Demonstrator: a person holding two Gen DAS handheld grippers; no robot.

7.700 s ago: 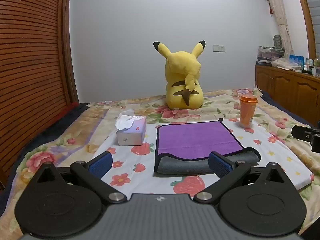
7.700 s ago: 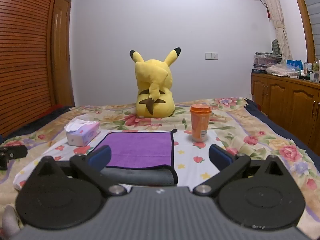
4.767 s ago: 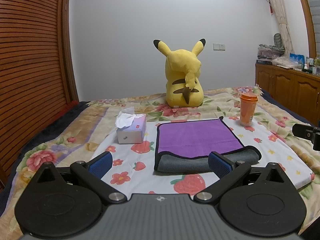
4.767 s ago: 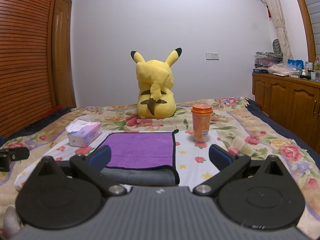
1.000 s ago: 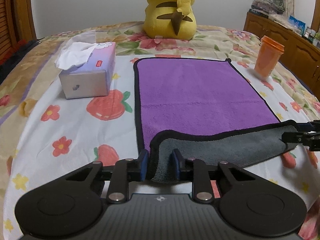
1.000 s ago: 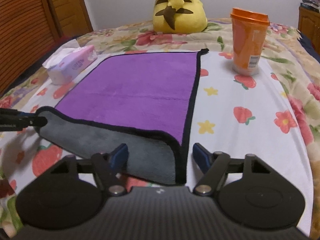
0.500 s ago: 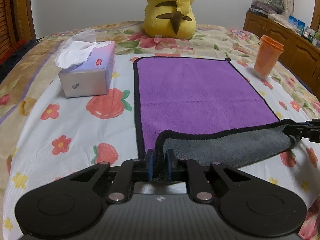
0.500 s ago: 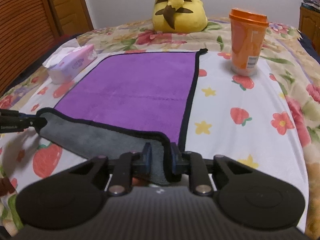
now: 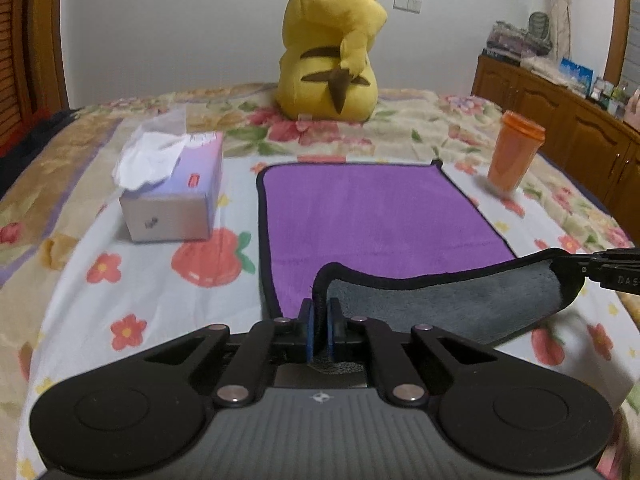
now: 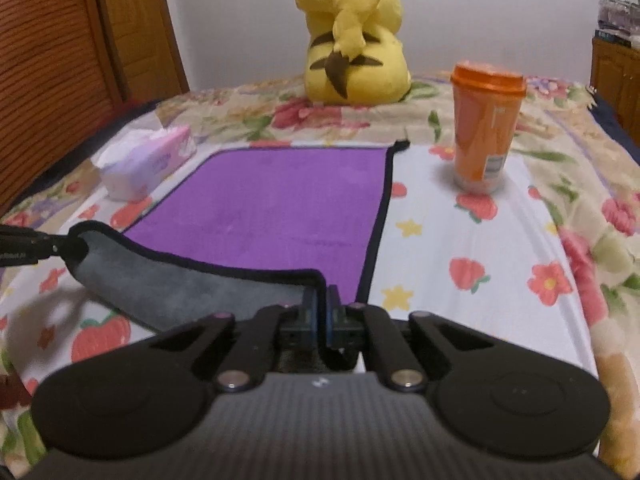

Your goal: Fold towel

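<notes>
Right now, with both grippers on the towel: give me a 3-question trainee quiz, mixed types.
1. True or false: the left gripper is shut on a near corner of the towel.
2. Which towel side faces up on the flat part? A grey B purple C orange
3. Fill in: the cup stands to the ___ of the towel.

Key: 1 true (the right gripper holds the other near corner). 2 B. 3 right.

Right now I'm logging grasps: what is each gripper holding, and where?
Both hold the towel: the left gripper pinches its near left corner, the right gripper its near right corner, grey underside turned up.
</notes>
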